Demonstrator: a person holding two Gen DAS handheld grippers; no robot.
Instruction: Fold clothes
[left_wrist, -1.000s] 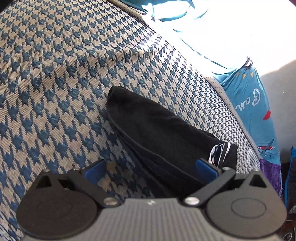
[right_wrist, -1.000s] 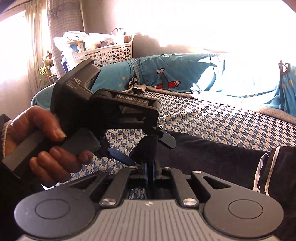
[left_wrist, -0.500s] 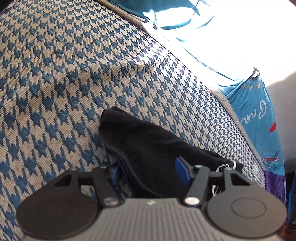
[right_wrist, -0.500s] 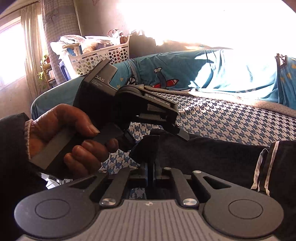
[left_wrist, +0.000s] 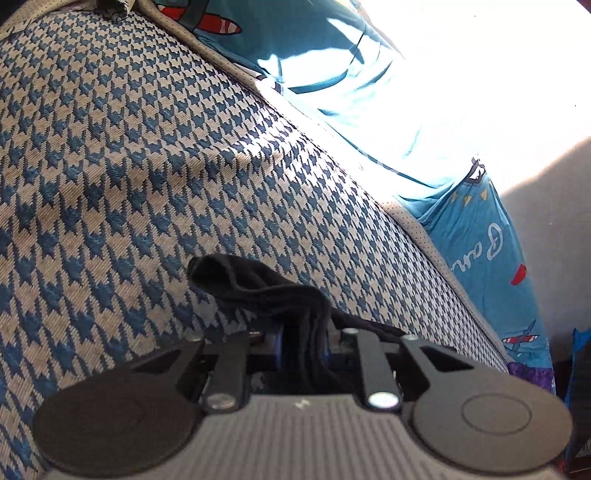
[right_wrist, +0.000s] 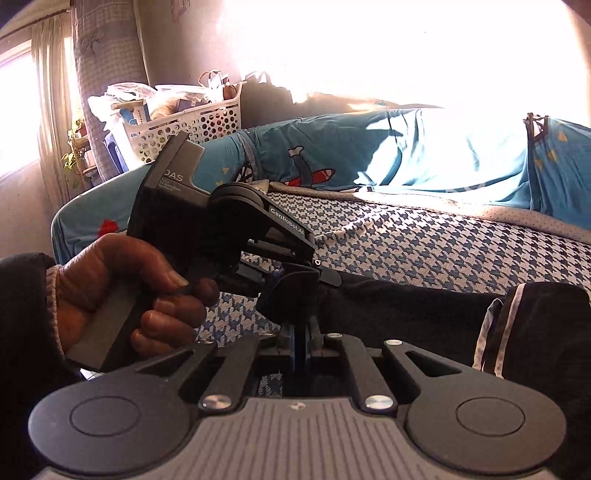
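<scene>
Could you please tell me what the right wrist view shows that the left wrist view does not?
Only the right wrist view shows the person's hand holding the left claw, the white laundry basket, the curtained window and the white-striped edge of the black garment. Only the left wrist view shows the left claw's blue pads pinching a bunched fold of that garment. Both share the houndstooth bedcover, the teal aeroplane-print fabric, and a claw shut on the black cloth; the right claw grips it too.

Black garment is looking like soft matt cloth; bed cover is showing coarse woven houndstooth; tongs matt plastic.
</scene>
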